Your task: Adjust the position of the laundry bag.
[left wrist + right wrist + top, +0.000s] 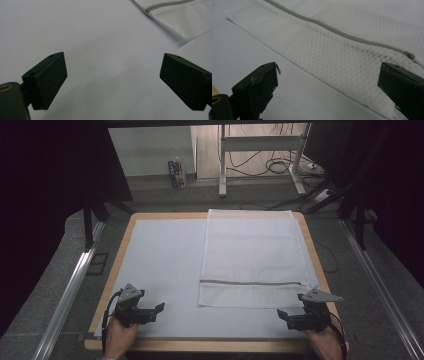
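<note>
1. Mesh laundry bag (pixel 250 257) lies flat on the right half of the white table cover (pixel 160 265), its grey zipper (pixel 255 282) running across near our edge.
2. We hold the left gripper (pixel 156 311) at the near left corner, jaws spread wide over bare cover, well apart from the bag.
3. We hold the right gripper (pixel 283 316) just beside the bag's near right corner, jaws wide apart and gripping nothing.

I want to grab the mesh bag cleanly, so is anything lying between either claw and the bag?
Nothing visible does. The right claw is open beside the near right corner of the white mesh bag, with bare sheet before it. The left claw, also open, is farther off; bare white table cover lies between it and the bag.
</note>
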Demonstrator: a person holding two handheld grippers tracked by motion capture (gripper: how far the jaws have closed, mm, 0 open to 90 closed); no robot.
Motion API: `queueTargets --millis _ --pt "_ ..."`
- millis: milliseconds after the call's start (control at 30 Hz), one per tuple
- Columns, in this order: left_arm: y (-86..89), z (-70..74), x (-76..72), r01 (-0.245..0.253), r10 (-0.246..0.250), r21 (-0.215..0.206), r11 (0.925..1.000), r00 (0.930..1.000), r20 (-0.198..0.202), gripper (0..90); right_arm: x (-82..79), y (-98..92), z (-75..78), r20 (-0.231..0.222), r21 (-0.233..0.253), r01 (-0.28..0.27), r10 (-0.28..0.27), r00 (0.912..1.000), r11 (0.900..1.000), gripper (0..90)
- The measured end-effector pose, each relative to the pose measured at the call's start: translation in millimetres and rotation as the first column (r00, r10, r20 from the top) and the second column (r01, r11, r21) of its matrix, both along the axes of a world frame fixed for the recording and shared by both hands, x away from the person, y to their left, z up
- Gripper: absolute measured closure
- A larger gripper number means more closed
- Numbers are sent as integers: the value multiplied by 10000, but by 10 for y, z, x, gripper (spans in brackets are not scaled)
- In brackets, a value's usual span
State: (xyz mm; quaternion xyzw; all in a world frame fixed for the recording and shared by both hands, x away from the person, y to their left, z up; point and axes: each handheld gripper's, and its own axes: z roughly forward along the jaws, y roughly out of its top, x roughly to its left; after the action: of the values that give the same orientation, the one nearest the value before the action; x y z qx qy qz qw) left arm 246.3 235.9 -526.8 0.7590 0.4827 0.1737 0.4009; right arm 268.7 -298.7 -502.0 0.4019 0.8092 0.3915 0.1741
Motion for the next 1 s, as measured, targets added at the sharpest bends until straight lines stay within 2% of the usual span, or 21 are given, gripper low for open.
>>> queueTargets --millis 200,300,400,600,733,1000 --pt "38 28 3 -194 189 244 9995 9995 242 61 -8 4 0 -96 -32 -136 136 9999 9999 31" --pt "41 26 10 -115 109 254 9996 9997 241 60 -11 5 2 -118 -52 -123 123 9999 9999 32" --pt "16 18 35 -27 28 439 9990 10000 -25 63 -4 15 -5 -217 -18 -198 197 9996 9998 33" --pt "-17 17 40 216 -202 477 9986 9993 -306 73 5 27 -13 -336 24 -276 277 9991 9996 34" --pt "-19 9 47 246 -230 467 9986 9991 -353 73 3 46 -18 -337 -84 -356 353 9988 9993 34" --pt "-56 12 64 418 -402 505 9979 9987 -318 67 8 54 -13 -364 60 -337 339 9988 9994 34"
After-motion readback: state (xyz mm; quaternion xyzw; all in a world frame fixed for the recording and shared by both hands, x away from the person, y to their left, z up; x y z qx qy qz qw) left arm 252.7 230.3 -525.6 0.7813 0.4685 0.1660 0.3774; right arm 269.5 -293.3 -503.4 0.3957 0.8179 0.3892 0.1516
